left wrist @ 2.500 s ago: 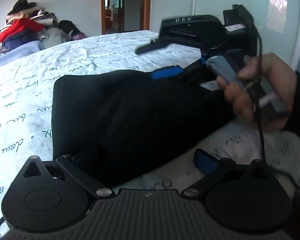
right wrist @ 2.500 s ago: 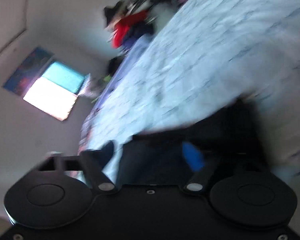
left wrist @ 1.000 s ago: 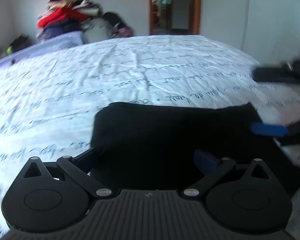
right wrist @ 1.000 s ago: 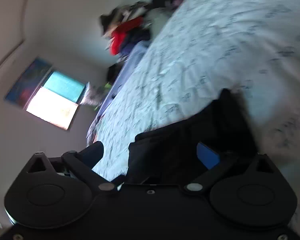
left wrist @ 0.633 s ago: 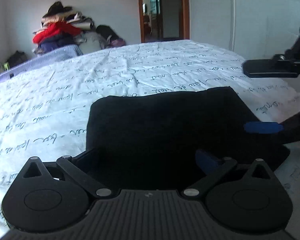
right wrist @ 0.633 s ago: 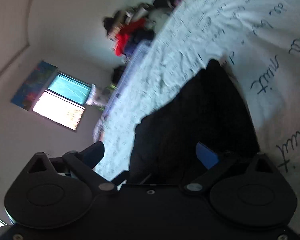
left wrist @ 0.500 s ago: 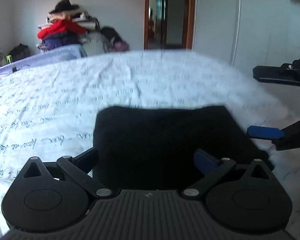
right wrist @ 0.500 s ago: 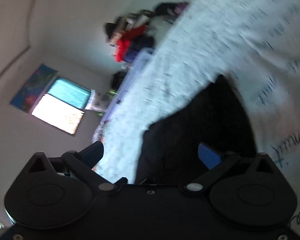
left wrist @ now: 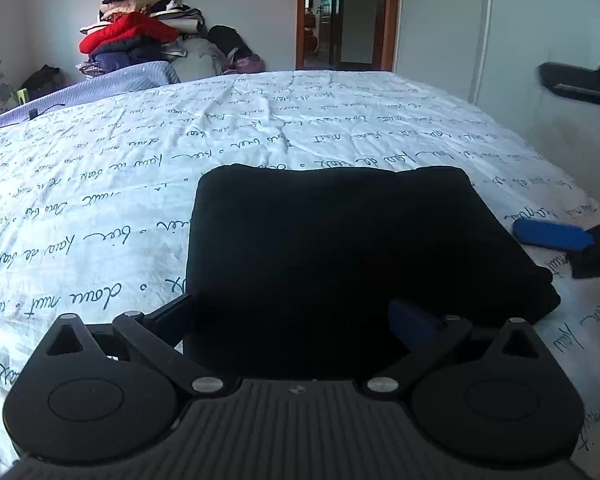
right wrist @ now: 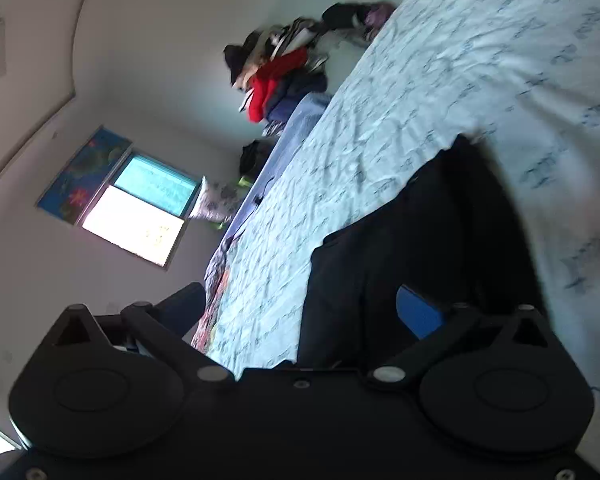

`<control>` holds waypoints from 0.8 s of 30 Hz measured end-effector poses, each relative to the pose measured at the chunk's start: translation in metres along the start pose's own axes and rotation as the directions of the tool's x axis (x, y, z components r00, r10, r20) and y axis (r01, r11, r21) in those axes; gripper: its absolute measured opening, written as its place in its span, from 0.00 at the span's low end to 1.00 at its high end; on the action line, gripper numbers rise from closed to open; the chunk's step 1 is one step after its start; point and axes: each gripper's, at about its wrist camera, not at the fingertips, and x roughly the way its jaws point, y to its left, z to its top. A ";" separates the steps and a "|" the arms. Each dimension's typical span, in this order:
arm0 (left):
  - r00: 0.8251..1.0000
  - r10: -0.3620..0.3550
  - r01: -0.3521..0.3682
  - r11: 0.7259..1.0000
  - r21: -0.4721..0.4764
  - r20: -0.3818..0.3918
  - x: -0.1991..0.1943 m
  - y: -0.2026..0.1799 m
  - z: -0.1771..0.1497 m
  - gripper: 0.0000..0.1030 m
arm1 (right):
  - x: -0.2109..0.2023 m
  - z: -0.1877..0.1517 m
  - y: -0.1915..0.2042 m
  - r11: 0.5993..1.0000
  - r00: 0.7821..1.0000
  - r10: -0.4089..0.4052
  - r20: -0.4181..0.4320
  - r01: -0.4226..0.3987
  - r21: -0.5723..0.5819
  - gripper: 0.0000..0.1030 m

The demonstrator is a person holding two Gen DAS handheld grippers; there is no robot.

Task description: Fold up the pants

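Observation:
The black pants [left wrist: 340,248] lie folded into a flat rectangle on the white bed sheet [left wrist: 100,184] with blue script. My left gripper [left wrist: 292,316] is open and empty at the near edge of the pants, with its jaws spread wide. My right gripper [right wrist: 304,304] is open and empty, rolled sideways, beside the right edge of the pants [right wrist: 412,248]. Its blue pad and upper finger also show in the left wrist view [left wrist: 552,234], apart from the fabric.
A pile of clothes [left wrist: 140,40] with a red jacket stands at the far end of the bed. A doorway [left wrist: 344,16] is behind the bed. A window [right wrist: 136,212] is on the side wall. The bed's right edge [left wrist: 560,184] is close to the pants.
Both grippers let go of the pants and drew back. The pants now lie flat as a folded rectangle. The right gripper moved off to the right of the fabric.

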 end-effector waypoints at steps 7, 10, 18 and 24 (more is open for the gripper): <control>1.000 0.018 -0.018 1.000 0.012 0.010 -0.001 -0.002 -0.006 1.00 | 0.012 -0.005 -0.019 0.995 0.995 -0.096 -0.035 0.096 -0.005 0.97; 1.000 0.025 -0.025 1.000 0.003 0.014 -0.002 -0.002 -0.008 1.00 | -0.002 -0.003 0.008 0.987 0.992 -0.126 0.014 0.126 -0.101 1.00; 1.000 0.030 -0.030 1.000 -0.007 0.008 -0.014 0.001 -0.012 1.00 | 0.007 -0.021 -0.010 0.960 0.980 -0.200 -0.026 0.190 -0.207 0.99; 0.997 0.009 -0.008 1.000 -0.016 0.077 -0.053 0.002 -0.016 1.00 | -0.034 -0.019 0.005 0.997 0.998 -0.043 0.039 0.045 -0.067 1.00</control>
